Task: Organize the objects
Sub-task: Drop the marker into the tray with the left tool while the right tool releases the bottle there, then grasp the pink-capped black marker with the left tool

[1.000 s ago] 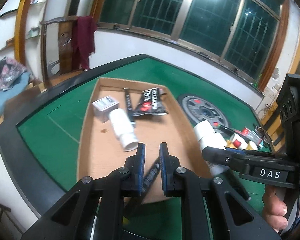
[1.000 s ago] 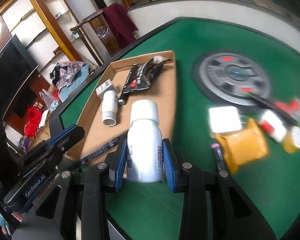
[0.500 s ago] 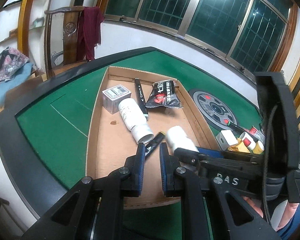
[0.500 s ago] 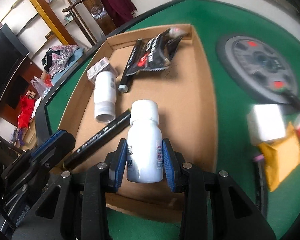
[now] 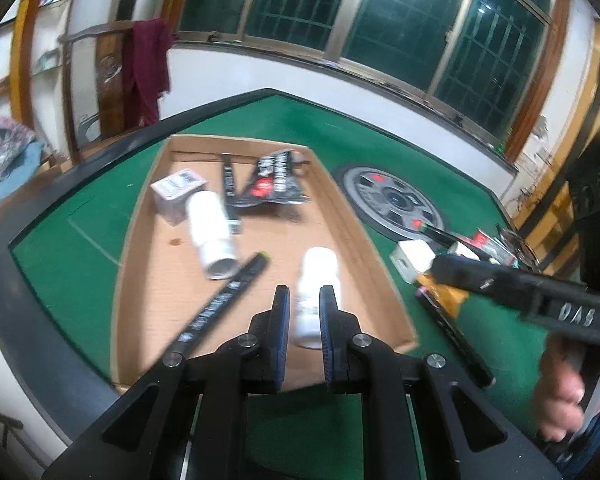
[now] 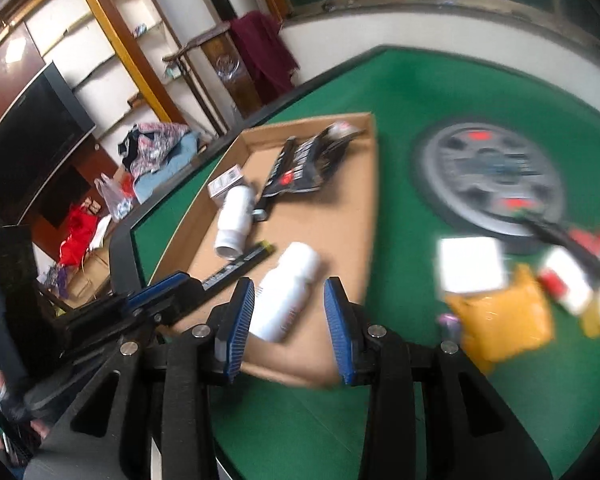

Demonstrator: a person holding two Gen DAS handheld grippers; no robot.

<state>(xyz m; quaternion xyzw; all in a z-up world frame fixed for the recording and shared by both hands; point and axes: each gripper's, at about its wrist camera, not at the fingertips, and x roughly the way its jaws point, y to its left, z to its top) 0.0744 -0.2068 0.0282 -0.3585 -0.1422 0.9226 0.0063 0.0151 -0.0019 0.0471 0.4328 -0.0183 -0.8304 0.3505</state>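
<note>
Right wrist view is showing your right gripper standing open, its pads clear of the white bottle lying tilted between them on the cardboard tray, close to the near wall. Tray floor is lying bare toward one o'clock. Two white bottles, one marker, one small box and one black packet are lying inside. Your left gripper is sitting closed on nothing, with the bottle just beyond at twelve o'clock.
</note>
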